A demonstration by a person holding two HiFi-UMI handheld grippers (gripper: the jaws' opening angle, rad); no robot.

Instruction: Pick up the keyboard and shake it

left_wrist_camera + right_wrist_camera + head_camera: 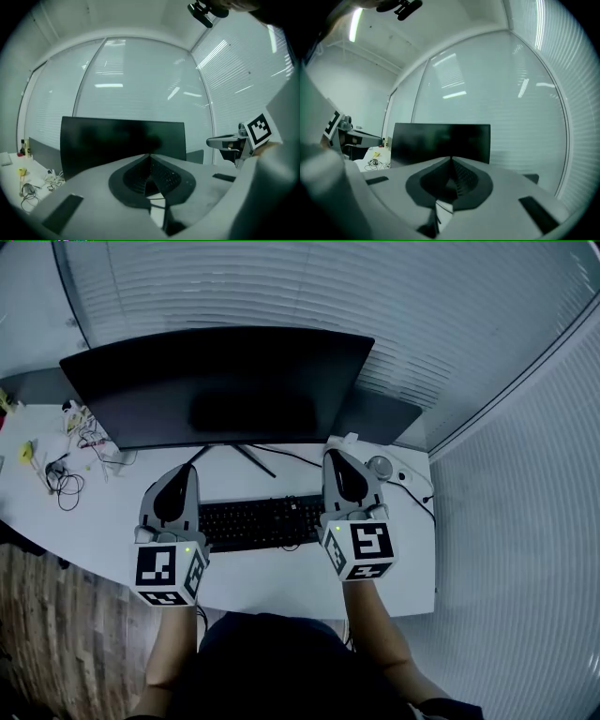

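Currently we have both the left hand-held gripper and the right hand-held gripper closed on nothing at the ends of the keyboard, flat on the worktop at lower centre, so pickup likely needs them opened onto its edges.

I see white desk curving along glass wall lined with horizontal blinds. Wide monitor on desk, screen dark; grey partition panel behind its right side. Cable tangle at desk's left end. Wood-plank floor lower left. In right gripper view I make out white ceiling, lit strip lamp.
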